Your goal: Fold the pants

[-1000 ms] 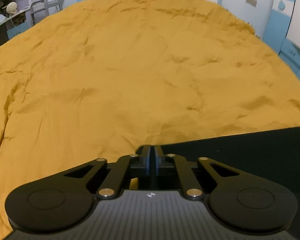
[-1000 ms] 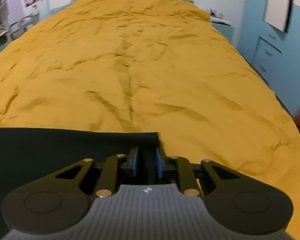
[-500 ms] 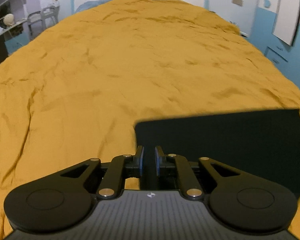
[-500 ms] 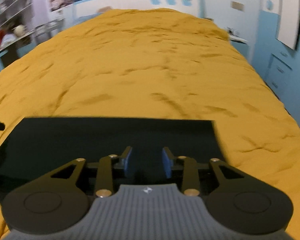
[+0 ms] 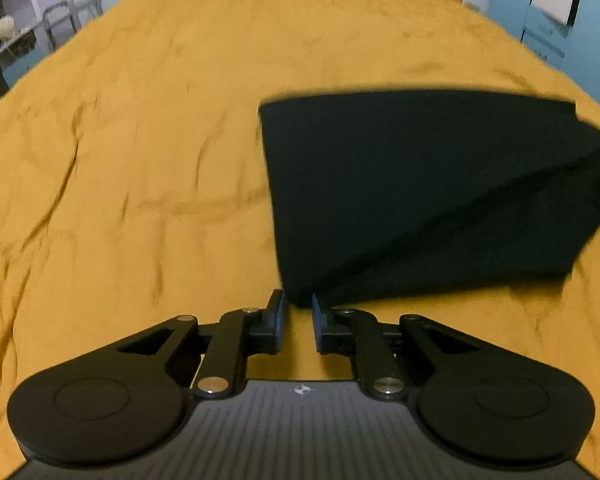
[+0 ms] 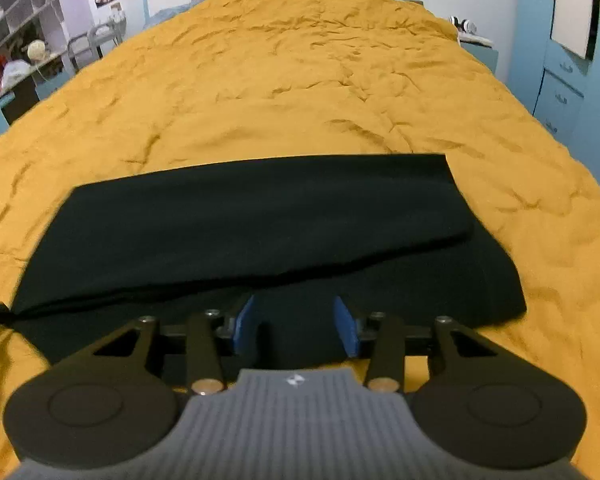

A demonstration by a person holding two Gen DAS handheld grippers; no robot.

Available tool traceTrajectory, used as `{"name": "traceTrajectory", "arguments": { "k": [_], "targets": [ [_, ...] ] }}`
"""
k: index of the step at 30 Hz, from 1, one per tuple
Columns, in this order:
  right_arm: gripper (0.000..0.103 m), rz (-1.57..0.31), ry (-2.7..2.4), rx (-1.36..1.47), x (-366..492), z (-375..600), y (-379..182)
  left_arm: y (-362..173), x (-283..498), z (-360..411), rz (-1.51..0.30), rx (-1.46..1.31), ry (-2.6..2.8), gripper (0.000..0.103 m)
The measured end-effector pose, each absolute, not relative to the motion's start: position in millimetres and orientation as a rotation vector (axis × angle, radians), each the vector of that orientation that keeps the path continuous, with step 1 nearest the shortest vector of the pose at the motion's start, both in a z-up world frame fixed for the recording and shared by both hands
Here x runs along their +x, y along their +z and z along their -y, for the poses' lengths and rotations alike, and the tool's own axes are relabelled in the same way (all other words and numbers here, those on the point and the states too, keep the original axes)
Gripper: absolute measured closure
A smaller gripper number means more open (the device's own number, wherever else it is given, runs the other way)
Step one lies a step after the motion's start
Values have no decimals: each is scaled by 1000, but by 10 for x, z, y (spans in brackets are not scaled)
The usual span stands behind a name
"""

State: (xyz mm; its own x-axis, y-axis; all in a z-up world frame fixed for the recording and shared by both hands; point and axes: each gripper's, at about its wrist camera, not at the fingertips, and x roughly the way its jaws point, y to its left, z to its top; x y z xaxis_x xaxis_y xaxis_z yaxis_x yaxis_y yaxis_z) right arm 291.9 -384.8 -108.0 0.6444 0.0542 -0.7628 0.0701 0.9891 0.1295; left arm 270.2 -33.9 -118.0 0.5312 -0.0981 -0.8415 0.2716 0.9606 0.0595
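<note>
Black pants (image 6: 260, 224) lie folded on yellow bedspread (image 6: 300, 80), top layer doubled over lower one

Right gripper (image 6: 296, 322) spread wide, grasping nothing; pants just ahead of and under fingertips

Left gripper (image 5: 298, 318) parted narrowly, empty; near corner of pants right at fingertips, rest ahead to right

Risk: top layer sits skewed, lower edge exposed; fingertip catching loose cloth would likely drag fold open

Risk: bedspread wrinkles may bunch under pants if pushed
</note>
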Motion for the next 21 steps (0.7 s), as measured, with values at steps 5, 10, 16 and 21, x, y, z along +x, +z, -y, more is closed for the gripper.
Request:
{"name": "traceTrajectory", "arguments": {
  "k": [5, 10, 16, 21],
  "targets": [
    [54, -857, 32, 142, 2591, 3660, -954, -1136, 2457, 200, -972, 148, -211, 88],
    [50, -796, 51, 181, 2364, 3595, -844, -820, 2412, -77, -884, -53, -216, 77],
    [40, -739, 39, 219, 2295, 3597, -775, -667, 2758, -331, -841, -320, -229, 42],
    [40, -733, 7, 239, 2370, 3643, -787, -813, 3121, -390, -896, -460, -248, 34]
  ]
}}
